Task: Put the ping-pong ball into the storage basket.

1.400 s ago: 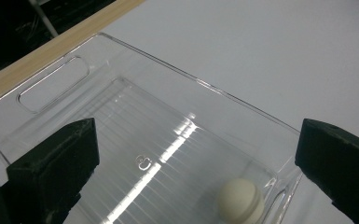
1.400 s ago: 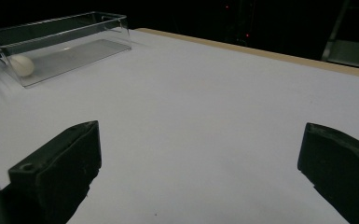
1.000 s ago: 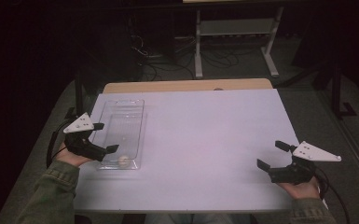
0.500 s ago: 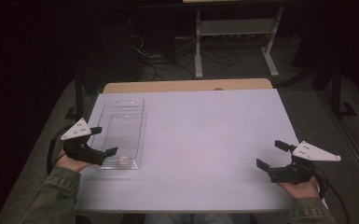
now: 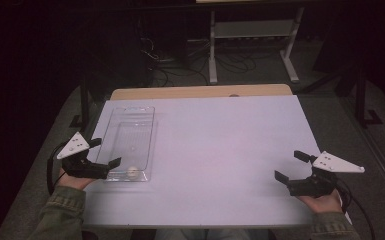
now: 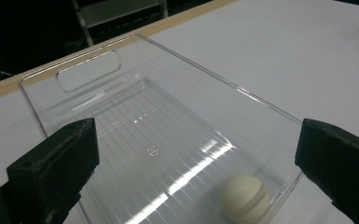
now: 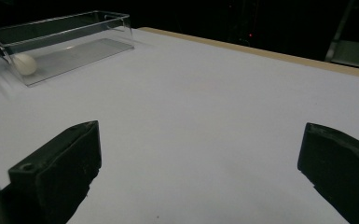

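A clear plastic bin (image 5: 130,142) lies on the white surface (image 5: 220,150), and a small white ball (image 5: 131,172) rests in the bin's near end, probably because the left gripper (image 5: 102,155), jaws wide apart, hovers just beside that end as if lined up to reach in. The right gripper (image 5: 290,167), jaws also apart and empty, waits well away from the bin, likely on standby. The left gripper view adds a handle cutout (image 6: 89,70) at the bin's far end and a groove around the ball.

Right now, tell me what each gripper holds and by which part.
Nothing is held. The left gripper is open beside the near end of the clear tray, where a white ball lies. The right gripper is open over the bare table.
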### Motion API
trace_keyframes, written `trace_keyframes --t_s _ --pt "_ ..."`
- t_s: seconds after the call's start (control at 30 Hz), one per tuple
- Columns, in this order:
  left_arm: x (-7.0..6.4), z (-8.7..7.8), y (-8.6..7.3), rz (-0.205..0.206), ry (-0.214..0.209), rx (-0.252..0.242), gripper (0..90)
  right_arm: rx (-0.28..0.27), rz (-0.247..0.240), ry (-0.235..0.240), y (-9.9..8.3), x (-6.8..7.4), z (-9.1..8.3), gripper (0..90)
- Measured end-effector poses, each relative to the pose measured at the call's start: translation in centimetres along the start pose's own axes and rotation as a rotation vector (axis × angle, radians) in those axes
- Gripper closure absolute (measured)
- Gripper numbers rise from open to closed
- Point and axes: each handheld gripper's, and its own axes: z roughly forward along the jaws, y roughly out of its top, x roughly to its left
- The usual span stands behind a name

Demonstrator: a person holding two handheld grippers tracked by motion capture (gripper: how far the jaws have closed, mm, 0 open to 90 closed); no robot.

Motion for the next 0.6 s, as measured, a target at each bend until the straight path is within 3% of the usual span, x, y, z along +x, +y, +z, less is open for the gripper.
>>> trace_keyframes --t_s 0.23,0.37,0.43,0.6 --pt "-0.2 -0.4 -0.9 -0.038 0.018 -0.048 0.0 0.004 0.001 0.001 0.0 0.0 0.1 0.0" --pt "-0.2 -0.7 -1.3 -0.033 0.029 -0.073 0.0 0.005 0.0 0.003 0.0 0.0 0.1 0.0" --pt "-0.4 -1.2 -1.5 -0.047 0.048 -0.125 0.0 0.004 0.002 0.007 0.0 0.0 0.2 0.0" --pt "-0.4 -1.8 -2.2 -0.07 0.064 -0.161 0.0 0.0 -0.001 0.006 0.1 0.0 0.3 0.0"
